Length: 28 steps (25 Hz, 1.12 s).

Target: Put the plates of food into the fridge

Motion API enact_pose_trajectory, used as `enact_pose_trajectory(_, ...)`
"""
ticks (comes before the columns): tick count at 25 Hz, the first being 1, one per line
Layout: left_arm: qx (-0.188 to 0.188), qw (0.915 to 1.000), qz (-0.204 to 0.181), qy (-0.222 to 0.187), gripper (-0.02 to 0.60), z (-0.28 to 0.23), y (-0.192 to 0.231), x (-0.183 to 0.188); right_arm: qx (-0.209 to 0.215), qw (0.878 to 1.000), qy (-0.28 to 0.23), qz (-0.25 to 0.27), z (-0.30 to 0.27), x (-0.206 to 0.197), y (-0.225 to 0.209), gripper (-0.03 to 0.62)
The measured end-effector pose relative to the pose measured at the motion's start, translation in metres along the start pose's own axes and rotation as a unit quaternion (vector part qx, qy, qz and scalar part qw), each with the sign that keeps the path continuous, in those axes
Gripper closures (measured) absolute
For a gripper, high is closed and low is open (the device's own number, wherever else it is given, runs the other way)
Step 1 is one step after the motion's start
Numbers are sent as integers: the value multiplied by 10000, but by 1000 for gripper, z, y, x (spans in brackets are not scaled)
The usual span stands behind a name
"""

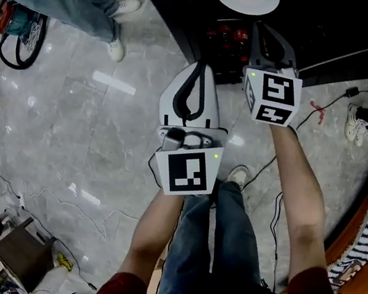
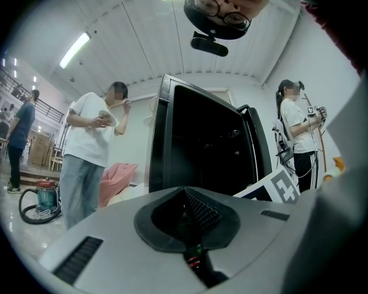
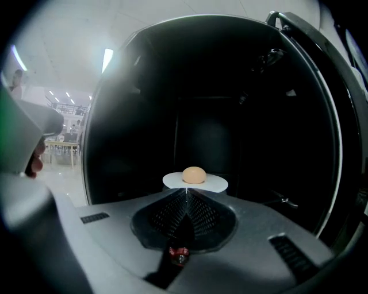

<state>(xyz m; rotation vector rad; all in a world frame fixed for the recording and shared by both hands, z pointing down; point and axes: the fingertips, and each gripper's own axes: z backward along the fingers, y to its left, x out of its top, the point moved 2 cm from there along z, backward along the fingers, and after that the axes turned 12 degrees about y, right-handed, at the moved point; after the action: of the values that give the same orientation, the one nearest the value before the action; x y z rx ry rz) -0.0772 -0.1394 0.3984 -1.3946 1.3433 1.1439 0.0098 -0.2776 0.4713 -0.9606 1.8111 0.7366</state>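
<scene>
Right gripper view: right gripper [image 3: 186,193], jaws closed on the near rim of a white plate [image 3: 195,182]. One round tan piece of food [image 3: 194,174] sits at the plate's centre. The plate is held level at the open front of the fridge [image 3: 144,115], with the dark interior behind it; whether it rests on a shelf cannot be told.

Left gripper view: left gripper [image 2: 185,190], jaws together with nothing between them, facing the fridge from outside, door open. Only this view shows two bystanders: a person in white T-shirt [image 2: 92,138] and a person at right [image 2: 296,129] holding a markered device.

Head view alone adds red items [image 1: 226,36] below the plate (kind unclear). It also shows the right marker cube [image 1: 272,95] and left marker cube [image 1: 187,171], printed with black-and-white squares.
</scene>
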Motion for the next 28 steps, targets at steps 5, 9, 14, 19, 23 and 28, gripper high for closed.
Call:
enact_pose_trajectory(5,-21,10000,31,6,575,1,-3,1,225,9988,-419,-66,17,10,2,582)
enact_pose_trajectory(9,-20,10000,45,2,575,4,-5,1,409,9962,-771,-42,33,17,6,582)
enact_pose_trajectory(14,-3,10000,40,-62,575,6,-6,5,470,9927,-1092,204,54,27,11,582)
enact_pose_trajectory(19,-2,10000,-32,-76,575,6,-6,8,525,9887,-1365,344,75,38,15,582)
enact_pose_trajectory(23,15,9999,-24,-121,575,6,-6,12,561,9848,-1619,275,94,49,19,582)
enact_pose_trajectory(28,-27,9998,-61,-181,575,6,-12,18,553,9829,-1725,330,113,51,20,582)
